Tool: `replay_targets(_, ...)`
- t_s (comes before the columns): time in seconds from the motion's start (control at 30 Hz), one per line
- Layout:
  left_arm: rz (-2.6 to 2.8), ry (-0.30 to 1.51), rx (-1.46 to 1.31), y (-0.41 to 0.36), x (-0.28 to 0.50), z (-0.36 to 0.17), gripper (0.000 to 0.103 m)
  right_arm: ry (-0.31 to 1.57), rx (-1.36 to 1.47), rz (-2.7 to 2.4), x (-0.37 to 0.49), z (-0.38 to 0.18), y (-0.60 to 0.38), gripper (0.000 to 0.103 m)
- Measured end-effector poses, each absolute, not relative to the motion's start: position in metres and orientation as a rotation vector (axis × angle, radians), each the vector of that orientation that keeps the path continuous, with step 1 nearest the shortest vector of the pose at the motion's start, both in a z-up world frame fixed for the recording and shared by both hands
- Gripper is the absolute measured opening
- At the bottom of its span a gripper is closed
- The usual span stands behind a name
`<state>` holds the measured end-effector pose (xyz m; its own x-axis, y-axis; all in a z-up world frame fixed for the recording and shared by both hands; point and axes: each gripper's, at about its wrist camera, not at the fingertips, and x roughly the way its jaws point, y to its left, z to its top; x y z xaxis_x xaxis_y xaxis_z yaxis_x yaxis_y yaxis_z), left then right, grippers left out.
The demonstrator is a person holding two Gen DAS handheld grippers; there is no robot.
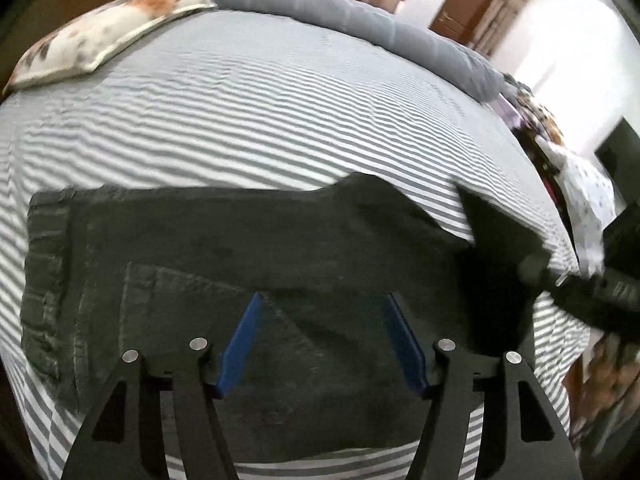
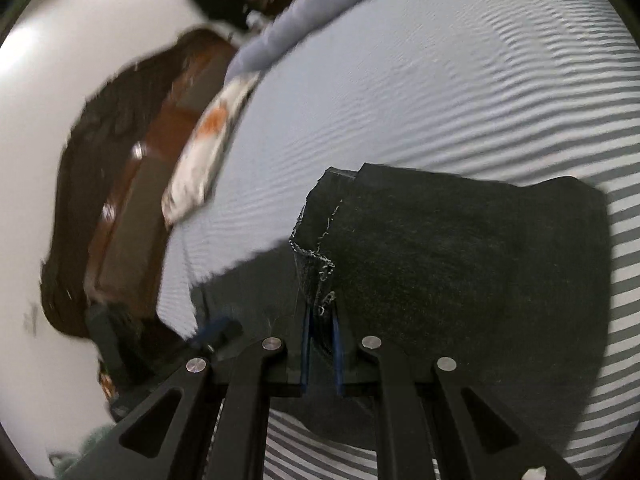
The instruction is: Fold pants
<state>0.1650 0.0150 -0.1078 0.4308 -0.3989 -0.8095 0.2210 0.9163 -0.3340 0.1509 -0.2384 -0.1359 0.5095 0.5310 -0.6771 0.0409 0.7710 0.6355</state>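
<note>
The left tongs [image 1: 324,300] stood wide apart, blue pads [image 1: 242,344] spread and holding nothing, poised over the dark pants [image 1: 248,248]. From the left wrist view the pants lay flat on the striped bed [image 1: 260,120], spreading from directly under the tongs out toward 9 o'clock, where the gathered waistband [image 1: 46,276] formed the far left edge. Toward 3 o'clock the cloth rose off the bed in a blurred, lifted fold, and the black body of the other tool [image 1: 616,272] showed there at the frame's edge.

The right tongs [image 2: 320,312] were drawn narrow, clamped on a frayed hem [image 2: 316,276] of the pants [image 2: 460,260], which stood up between the pads at 12 o'clock. Past the hem the cloth draped down and away toward 2 o'clock, a doubled layer over the striped sheet [image 2: 440,100].

Only the left wrist view showed the waistband and the stitched pocket outline [image 1: 168,292] near 10 o'clock; only the right wrist view showed the pinched hem with its loose white threads.

Farther off, a floral pillow [image 1: 104,36] lay at 11 o'clock in the left view, and a rolled grey blanket [image 1: 340,12] ran along the far edge of the bed at 12 o'clock. In the right view, the same pillow [image 2: 208,144] sat at 10 o'clock beside a brown headboard [image 2: 160,132], blurred.
</note>
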Motion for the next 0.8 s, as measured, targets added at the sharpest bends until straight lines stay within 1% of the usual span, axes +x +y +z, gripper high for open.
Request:
replay_targets(0.17, -0.383, 1.058, -0.231, 0.033, 0.163, -0.113, 0.065, 1.13, 0.507, 0.303, 0.156, -0.176, -0.189, 0.01)
replay_targets(0.23, -0.388, 1.063, -0.242, 0.035, 0.163, -0.116, 0.065, 1.158, 0.511, 0.307, 0.154, -0.185, -0.184, 0.01)
replay_targets(0.5, -0.39, 1.063, -0.249, 0.034, 0.162, -0.121, 0.065, 1.192, 0.468, 0.345, 0.15, -0.193, -0.158, 0.011)
replay_targets(0.6, -0.389, 1.066, -0.227, 0.03, 0.163, -0.124, 0.065, 1.192, 0.48, 0.354, 0.151, -0.197, -0.158, 0.017)
replay_targets(0.67, -0.39, 1.063, -0.22, 0.028, 0.163, -0.123, 0.065, 1.197, 0.521, 0.374, 0.148, -0.196, -0.162, 0.032)
replay_targets(0.7, -0.391, 1.061, -0.217, 0.027, 0.163, -0.122, 0.065, 1.198, 0.525, 0.382, 0.145, -0.195, -0.161, 0.035)
replay_targets(0.73, -0.393, 1.058, -0.216, 0.025, 0.163, -0.12, 0.065, 1.197, 0.516, 0.391, 0.142, -0.193, -0.159, 0.038)
replay_targets(0.8, -0.396, 1.048, -0.212, 0.023, 0.162, -0.115, 0.065, 1.199, 0.499, 0.418, 0.134, -0.188, -0.159, 0.038)
